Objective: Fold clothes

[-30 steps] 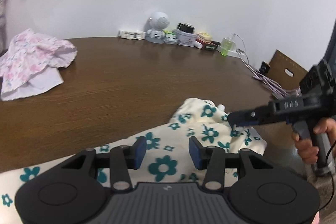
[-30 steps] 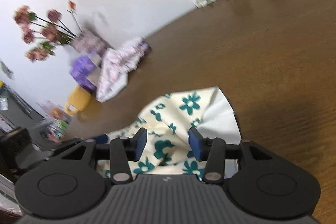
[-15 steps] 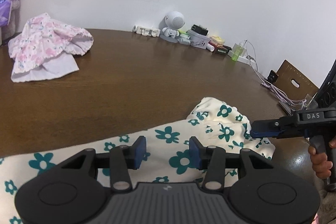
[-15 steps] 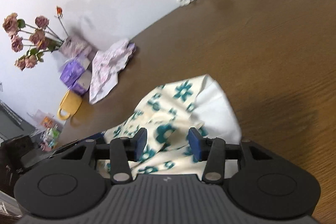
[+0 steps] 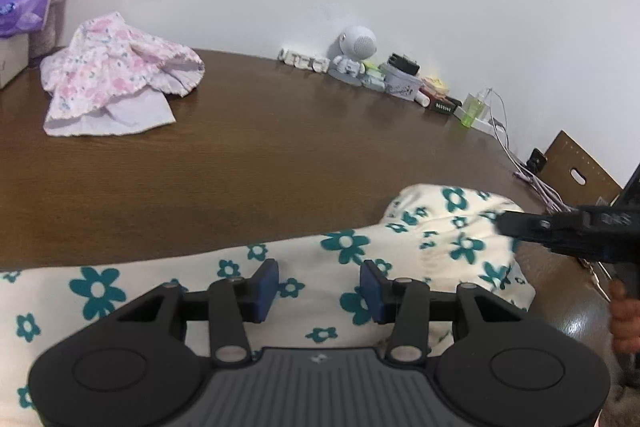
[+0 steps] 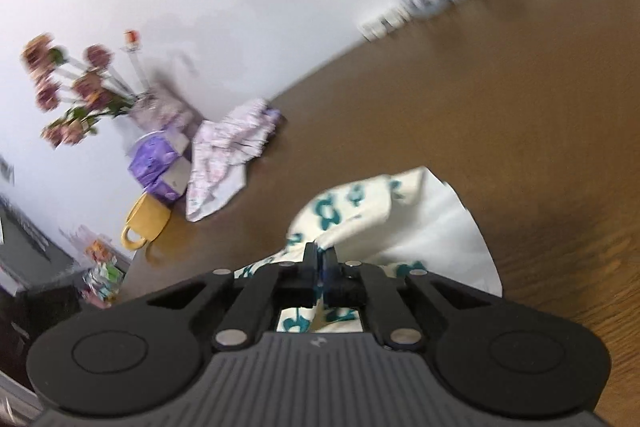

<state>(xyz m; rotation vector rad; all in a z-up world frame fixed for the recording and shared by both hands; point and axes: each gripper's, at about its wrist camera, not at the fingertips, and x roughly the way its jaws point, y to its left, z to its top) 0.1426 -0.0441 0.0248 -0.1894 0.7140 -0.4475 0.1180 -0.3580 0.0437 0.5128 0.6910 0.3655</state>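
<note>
Our right hand-held gripper (image 6: 319,265) pinches the cloth (image 5: 348,247) end; the left (image 5: 319,289), jaws apart, sits over its length along the desk's (image 5: 280,155) near edge.

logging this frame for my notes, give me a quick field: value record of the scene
surface: brown wooden table
task garment: cream cloth with teal flowers, spread along the near edge
left gripper: open, above the cloth
right gripper: shut on a fold of the cloth
other garment: pink floral garment, far left, crumpled
back wall clutter: white round-headed figurine, green bottle
</note>
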